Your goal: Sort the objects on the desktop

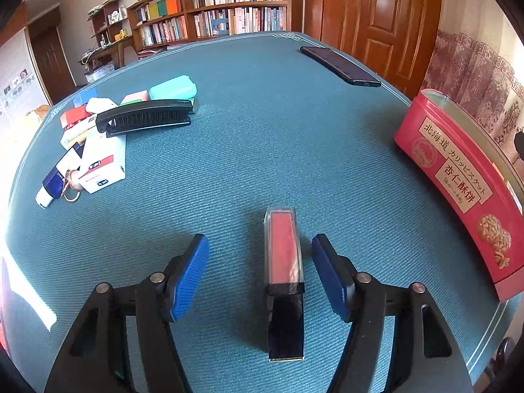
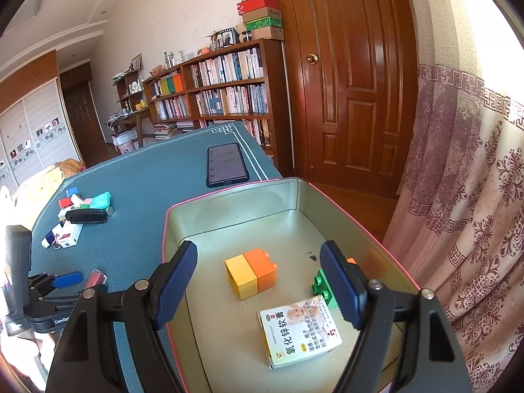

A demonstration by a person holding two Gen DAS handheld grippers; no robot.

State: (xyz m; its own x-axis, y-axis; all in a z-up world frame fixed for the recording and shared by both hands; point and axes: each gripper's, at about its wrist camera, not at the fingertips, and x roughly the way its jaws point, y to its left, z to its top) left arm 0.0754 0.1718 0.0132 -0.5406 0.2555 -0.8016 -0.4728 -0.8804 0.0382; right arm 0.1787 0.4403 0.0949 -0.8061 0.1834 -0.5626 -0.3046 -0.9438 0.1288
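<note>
Left gripper (image 1: 260, 255): blue-padded jaws spread wide, gripping nothing. Between them, flat on the teal woven tablecloth (image 1: 262, 131), a slim lipstick with clear cap, red bullet and glossy black base (image 1: 284, 281); closer to the right pad, contact not evident. Same gripper (image 2: 67, 280) and lipstick (image 2: 95, 278) visible at lower left in the right wrist view.

Right gripper (image 2: 258, 278): jaws likewise spread wide, empty, held above the open pink rectangular biscuit tin (image 2: 235, 204). Inside the tin: a yellow-and-orange pair of joined plastic building bricks (image 2: 250, 273), a green studded brick (image 2: 322, 288) partly hidden behind the right finger, and a small white-and-yellow printed ointment carton (image 2: 299, 329) lying flat nearest the camera.

Same tin (image 1: 458, 177) at the table's right edge in the left wrist view. Black smartphone (image 1: 340, 65) at the far right corner. At far left, a pile of unsorted items: black folding hairbrush (image 1: 144, 119), mint-green oblong case (image 1: 173, 88), white box with red stripe (image 1: 103, 163), blue-and-white tube (image 1: 54, 183).
</note>
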